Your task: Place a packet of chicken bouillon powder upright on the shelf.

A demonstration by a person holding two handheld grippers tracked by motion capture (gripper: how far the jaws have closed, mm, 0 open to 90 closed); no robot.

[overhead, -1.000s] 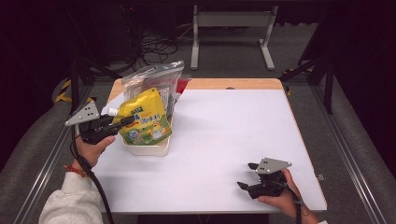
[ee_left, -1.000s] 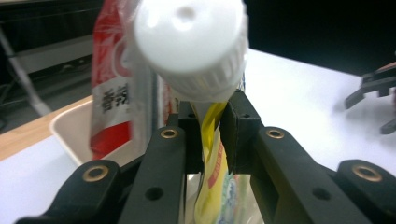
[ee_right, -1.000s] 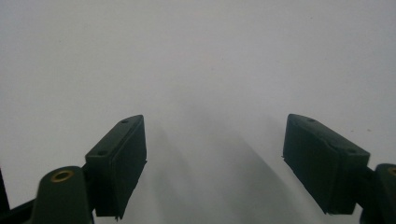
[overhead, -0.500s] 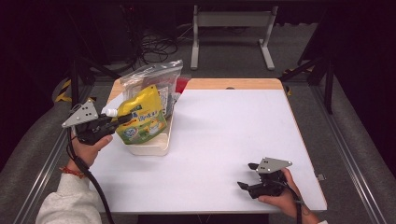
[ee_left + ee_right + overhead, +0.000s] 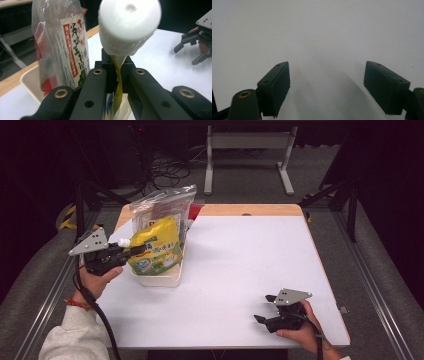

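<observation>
Left gripper (image 5: 134, 251) at the table's left edge, jaws clamped on the thin yellow top edge of the yellow spout pouch (image 5: 156, 251), just under its white screw cap (image 5: 129, 26); cap seen end-on and very close in the left gripper view. Pouch tilted, lower end inside the shallow cream tray (image 5: 159, 280) near the table's far-left corner. Clear bag with red-and-white printed label (image 5: 65, 46) standing upright in the same tray, just behind and touching the pouch. Right gripper (image 5: 265, 309) low at the near right of the white table (image 5: 250, 255), well apart from tray and pouch, held in the person's right hand (image 5: 300, 332); jaws spread wide with nothing between them, bare tabletop beyond in the right gripper view. Left hand (image 5: 95, 279) wrapped round the left gripper's body, light sleeve (image 5: 67, 340) at bottom left. Dark floor and cables (image 5: 165, 167) beyond the far edge.
</observation>
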